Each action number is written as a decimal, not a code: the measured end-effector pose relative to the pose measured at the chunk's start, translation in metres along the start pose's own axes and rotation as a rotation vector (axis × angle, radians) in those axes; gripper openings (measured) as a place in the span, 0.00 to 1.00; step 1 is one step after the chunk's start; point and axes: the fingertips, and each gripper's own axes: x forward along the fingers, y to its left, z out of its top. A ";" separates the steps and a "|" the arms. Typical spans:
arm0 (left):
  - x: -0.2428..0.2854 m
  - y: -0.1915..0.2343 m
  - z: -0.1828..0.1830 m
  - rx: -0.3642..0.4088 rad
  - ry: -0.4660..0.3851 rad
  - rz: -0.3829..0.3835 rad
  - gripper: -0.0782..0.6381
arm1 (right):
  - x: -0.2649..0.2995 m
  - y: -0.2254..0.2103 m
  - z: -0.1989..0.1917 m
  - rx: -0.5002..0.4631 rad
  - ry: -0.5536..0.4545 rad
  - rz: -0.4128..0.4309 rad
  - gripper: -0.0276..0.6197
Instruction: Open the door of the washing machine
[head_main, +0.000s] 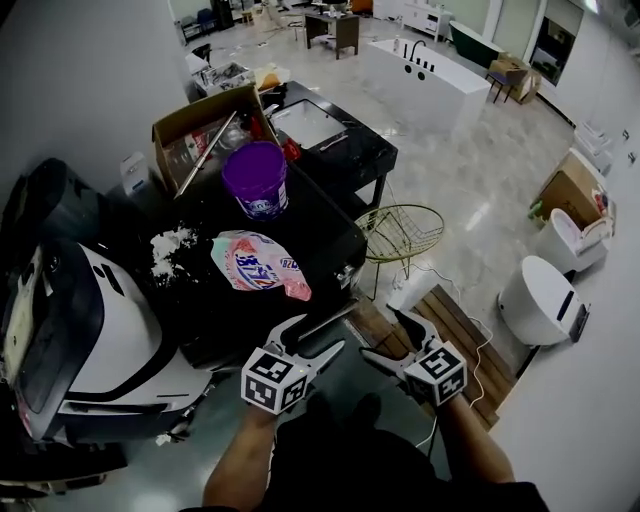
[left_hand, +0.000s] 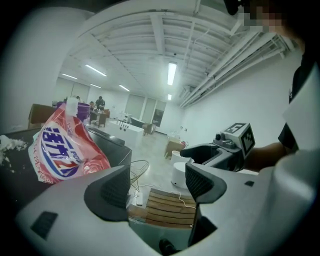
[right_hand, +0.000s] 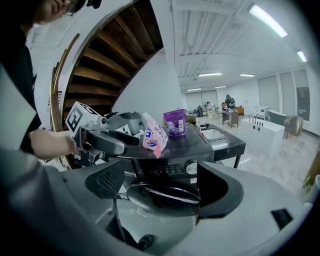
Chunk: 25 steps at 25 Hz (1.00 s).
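2 obj on washer (head_main: 325, 235): purple tub (head_main: 256, 178), pink bag (head_main: 258, 263).

In the head view the washing machine (head_main: 300, 235) shows only its dark top; its front lies out of sight below. In the right gripper view the door (right_hand: 165, 194) appears between the right tongs (right_hand: 160, 176), whose jaws cover both its sides. The print on the bag (head_main: 258, 265) is too blurred to read.

The head view looks steeply down on the washing machine (head_main: 335, 225), the right gripper view faces its front closely, the left one looks past its corner (all share the pink bag (head_main: 255, 262)).
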 end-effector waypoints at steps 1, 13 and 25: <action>-0.003 0.002 -0.002 -0.001 -0.001 0.010 0.62 | 0.003 0.000 -0.004 0.003 0.015 0.004 0.76; -0.036 0.061 -0.038 -0.079 -0.020 0.114 0.59 | 0.077 0.016 -0.030 -0.083 0.194 0.093 0.73; 0.008 0.073 -0.065 -0.208 0.081 0.256 0.59 | 0.138 -0.030 -0.080 -0.240 0.367 0.289 0.70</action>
